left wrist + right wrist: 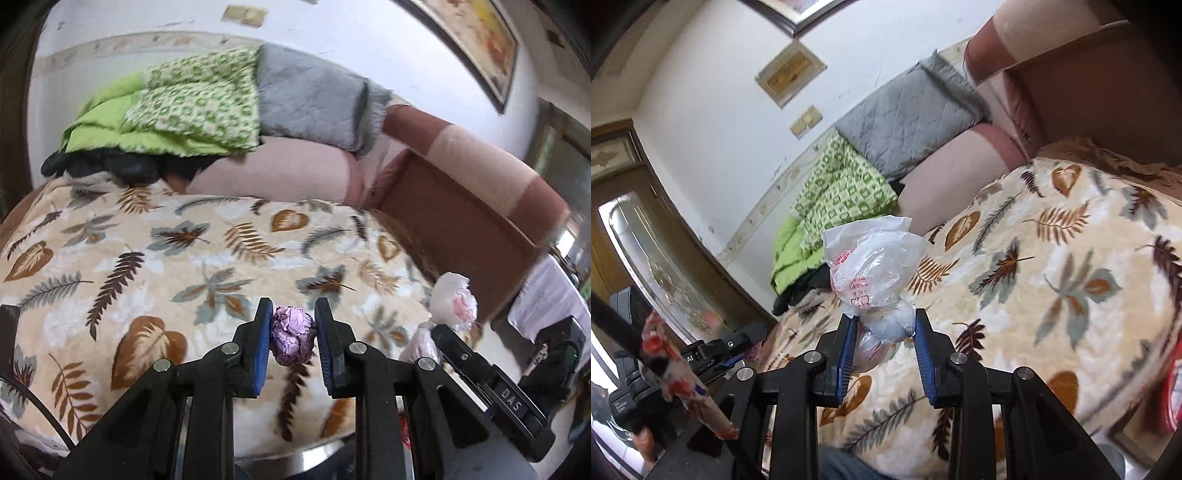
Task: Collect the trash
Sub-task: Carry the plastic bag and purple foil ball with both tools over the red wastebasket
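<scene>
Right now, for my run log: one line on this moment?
left gripper: shut on purple foil ball | right gripper: shut on white plastic bag | over leaf-print blanket

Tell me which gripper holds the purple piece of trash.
The left gripper: it pinches a purple foil ball. The right gripper holds a white plastic bag.

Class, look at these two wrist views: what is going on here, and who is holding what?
A person is collecting trash over a sofa covered with a leaf-print blanket. The left gripper is shut on a crumpled purple foil ball, held above the blanket. The right gripper pinches a white plastic bag with red print, whose top sticks up above the fingers. The foil is not yet in the bag; the two grippers sit side by side.
</scene>
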Available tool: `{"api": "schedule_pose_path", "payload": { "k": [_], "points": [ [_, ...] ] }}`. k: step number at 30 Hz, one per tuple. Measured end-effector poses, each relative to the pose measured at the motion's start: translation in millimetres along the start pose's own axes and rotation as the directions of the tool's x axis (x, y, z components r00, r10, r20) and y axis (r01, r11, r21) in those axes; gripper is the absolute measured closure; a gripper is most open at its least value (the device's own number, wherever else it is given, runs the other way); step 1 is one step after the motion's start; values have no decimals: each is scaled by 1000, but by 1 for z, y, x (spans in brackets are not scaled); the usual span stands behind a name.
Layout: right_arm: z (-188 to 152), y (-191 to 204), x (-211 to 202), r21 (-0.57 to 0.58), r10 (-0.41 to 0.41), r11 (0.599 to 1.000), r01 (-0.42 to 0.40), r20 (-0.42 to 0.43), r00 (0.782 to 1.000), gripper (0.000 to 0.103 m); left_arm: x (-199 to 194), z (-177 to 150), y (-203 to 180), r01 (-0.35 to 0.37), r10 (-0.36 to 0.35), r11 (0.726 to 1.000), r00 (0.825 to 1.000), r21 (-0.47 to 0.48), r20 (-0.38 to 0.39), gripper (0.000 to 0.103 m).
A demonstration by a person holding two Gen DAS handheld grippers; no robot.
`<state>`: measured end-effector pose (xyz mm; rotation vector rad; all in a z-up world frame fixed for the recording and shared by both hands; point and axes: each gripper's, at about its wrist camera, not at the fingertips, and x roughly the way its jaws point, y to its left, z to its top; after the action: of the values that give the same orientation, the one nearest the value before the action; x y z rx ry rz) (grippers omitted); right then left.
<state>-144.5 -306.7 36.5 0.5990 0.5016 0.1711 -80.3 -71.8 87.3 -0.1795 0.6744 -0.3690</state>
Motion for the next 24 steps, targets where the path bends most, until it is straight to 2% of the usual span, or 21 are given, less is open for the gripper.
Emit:
{"api": "schedule_pose_path", "payload": {
  "k": [11,17,24],
  "points": [
    [-15,18,-95,-91,-90,991,100,110,990,70,-61,-39,-69,8,-17,990,998,139,64,81],
    [-24,10,-138,-113,-137,982,153,139,981,70,-79,-55,-99,20,-42,977,994,211,97,81],
    [-31,-4,-175,-91,-227,965,246,174,958,70,-88,-67,-125,50,-79,963,992,266,102,81]
  ]
}}
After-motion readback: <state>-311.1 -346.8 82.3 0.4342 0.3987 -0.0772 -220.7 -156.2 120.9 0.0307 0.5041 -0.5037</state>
